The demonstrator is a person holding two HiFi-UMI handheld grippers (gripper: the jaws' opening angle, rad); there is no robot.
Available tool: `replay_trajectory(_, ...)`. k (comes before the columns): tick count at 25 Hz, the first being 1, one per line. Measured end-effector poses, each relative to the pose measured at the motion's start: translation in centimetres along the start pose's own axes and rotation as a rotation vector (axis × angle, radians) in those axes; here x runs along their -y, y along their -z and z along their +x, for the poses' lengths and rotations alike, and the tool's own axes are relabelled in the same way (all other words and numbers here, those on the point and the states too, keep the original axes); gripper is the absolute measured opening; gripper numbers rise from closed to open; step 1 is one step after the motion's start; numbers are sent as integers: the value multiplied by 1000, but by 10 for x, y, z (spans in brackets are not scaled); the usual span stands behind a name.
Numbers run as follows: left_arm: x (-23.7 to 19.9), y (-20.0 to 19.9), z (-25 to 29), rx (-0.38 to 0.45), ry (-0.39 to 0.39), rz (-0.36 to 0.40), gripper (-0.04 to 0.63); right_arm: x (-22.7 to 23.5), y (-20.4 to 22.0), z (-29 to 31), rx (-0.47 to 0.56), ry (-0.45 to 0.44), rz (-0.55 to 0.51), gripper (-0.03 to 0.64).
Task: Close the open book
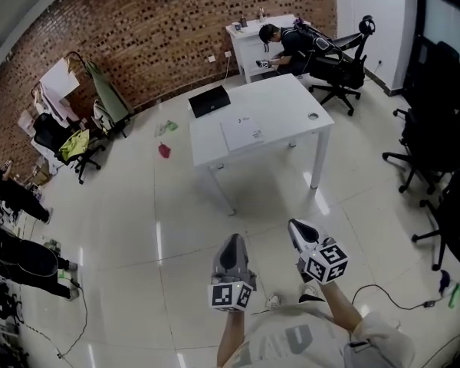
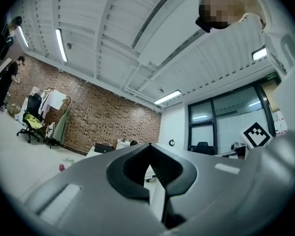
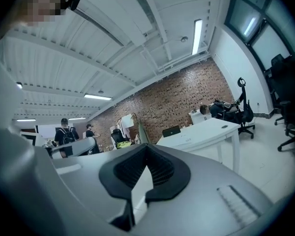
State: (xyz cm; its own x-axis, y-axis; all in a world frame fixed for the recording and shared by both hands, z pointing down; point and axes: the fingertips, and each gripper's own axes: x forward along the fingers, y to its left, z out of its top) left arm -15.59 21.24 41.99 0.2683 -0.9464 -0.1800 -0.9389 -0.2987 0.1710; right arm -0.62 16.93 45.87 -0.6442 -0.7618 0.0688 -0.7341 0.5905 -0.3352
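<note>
The left claw and the right claw hang side by side over the floor, the left one a little farther back. The worktop stands ahead of both, well apart. On it the book lies near the edge closest to the claws. The laptop sits beyond the book, to the left. Behind the worktop a person sits at a desk. Office chairs stand ahead and right of the right claw, and a cable lies on the floor to its right.
</note>
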Motion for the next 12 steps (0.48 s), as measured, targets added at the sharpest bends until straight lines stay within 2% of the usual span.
replay_trajectory(6,-17,-15,-10,-12,7,11,18,-17,1,-2,53,52,10,3)
replay_trajectory(12,-19,-11,-15,-1,-1,-10,17,-15,7,-8,23,84,-30,2)
